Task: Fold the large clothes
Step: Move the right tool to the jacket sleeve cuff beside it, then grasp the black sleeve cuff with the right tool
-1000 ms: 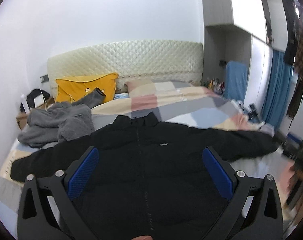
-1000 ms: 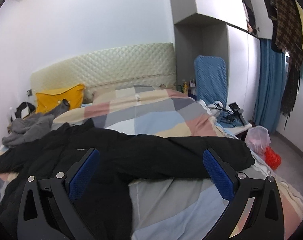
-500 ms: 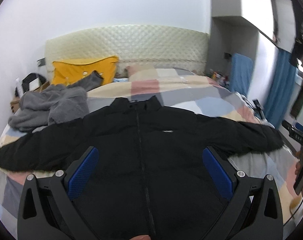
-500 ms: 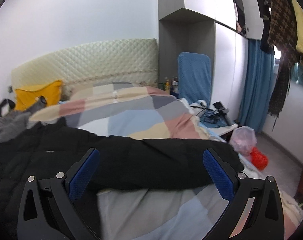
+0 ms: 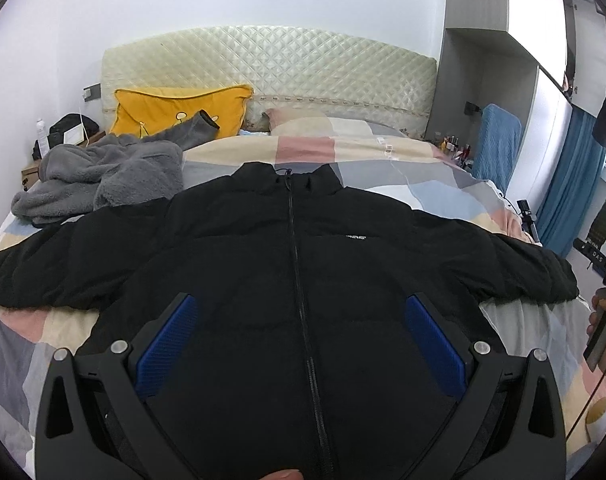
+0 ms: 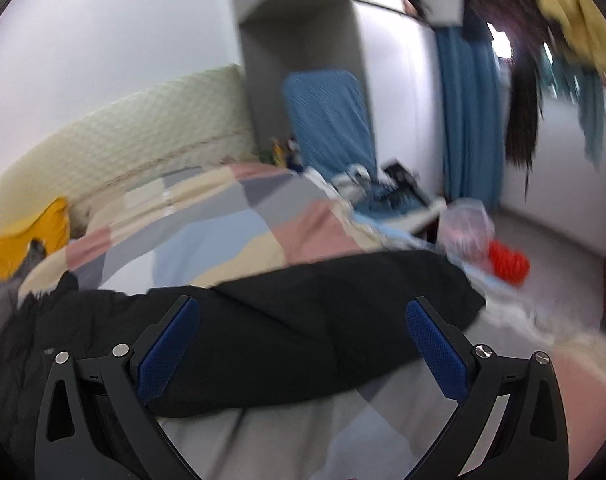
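Note:
A black zipped puffer jacket point(image 5: 295, 280) lies face up on the bed, collar toward the headboard and both sleeves spread out sideways. My left gripper point(image 5: 301, 308) hovers open over the jacket's lower front, its blue pads either side of the zipper. In the blurred right wrist view, the jacket's right sleeve point(image 6: 303, 312) stretches across the bed, and my right gripper point(image 6: 303, 312) is open above its middle, holding nothing. The sleeve's cuff point(image 6: 463, 292) ends near the bed's right edge.
A patchwork quilt point(image 5: 343, 160) covers the bed. A grey fleece garment point(image 5: 103, 172) and a yellow pillow point(image 5: 179, 114) lie at the far left by the quilted headboard point(image 5: 271, 64). A hand holding a device point(image 5: 601, 332) shows at the right. A red bag point(image 6: 507, 264) sits on the floor.
The left gripper has tilted down and come closer over the jacket's front. The right gripper has swung right and tilted, moving along the sleeve toward the cuff; its view is now blurred.

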`<state>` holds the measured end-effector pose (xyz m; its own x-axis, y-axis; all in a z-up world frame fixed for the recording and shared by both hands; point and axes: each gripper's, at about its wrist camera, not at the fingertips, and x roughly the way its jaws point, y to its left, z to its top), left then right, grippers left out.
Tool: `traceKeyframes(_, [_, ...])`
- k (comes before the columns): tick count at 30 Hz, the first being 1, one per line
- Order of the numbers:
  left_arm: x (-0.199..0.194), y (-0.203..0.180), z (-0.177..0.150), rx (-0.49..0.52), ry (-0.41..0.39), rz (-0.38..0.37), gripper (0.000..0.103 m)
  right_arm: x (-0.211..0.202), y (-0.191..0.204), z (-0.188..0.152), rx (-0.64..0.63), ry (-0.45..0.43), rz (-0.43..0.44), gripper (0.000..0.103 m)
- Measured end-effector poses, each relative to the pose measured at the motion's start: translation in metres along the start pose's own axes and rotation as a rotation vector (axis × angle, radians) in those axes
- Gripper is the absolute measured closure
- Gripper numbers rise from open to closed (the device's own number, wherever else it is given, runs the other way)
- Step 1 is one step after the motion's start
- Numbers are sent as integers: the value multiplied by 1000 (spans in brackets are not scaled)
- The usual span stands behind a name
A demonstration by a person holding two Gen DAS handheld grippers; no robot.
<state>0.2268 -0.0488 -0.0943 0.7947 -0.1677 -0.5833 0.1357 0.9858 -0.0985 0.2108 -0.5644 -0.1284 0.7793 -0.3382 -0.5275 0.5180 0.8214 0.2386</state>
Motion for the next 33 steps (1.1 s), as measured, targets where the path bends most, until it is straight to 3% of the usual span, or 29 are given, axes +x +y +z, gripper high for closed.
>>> traceKeyframes(8, [3, 1, -12, 3, 33, -8, 0, 25, -111, 0, 383, -4, 83, 5])
traceKeyframes(14, [13, -2, -12, 5, 40, 13, 0, 78, -161, -26, 581, 104, 143, 8])
traceKeyframes(18, [23, 0, -10, -15, 44, 36, 0, 97, -162, -36, 580, 101, 126, 8])
traceKeyframes(22, [23, 6, -8, -58, 10, 41, 0, 107, -154, -24, 562, 34, 132, 8])
traceKeyframes(25, [24, 7, -10, -62, 6, 49, 0, 114, -147, -19, 567, -4, 179, 18])
traceKeyframes(27, [27, 8, -12, -68, 10, 48, 0, 115, -148, -23, 643, -44, 281, 19])
traceKeyframes(30, [36, 8, -10, -83, 31, 48, 0, 116, -142, -20, 649, -45, 293, 23])
traceKeyframes(31, [38, 8, -9, -89, 38, 48, 0, 116, -137, -18, 632, -36, 285, 30])
traceKeyframes(32, [40, 6, -9, -91, 46, 53, 0, 116, -134, -16, 627, -31, 287, 47])
traceKeyframes(33, [41, 6, -8, -89, 56, 62, 0, 116, -131, -14, 619, -23, 288, 54])
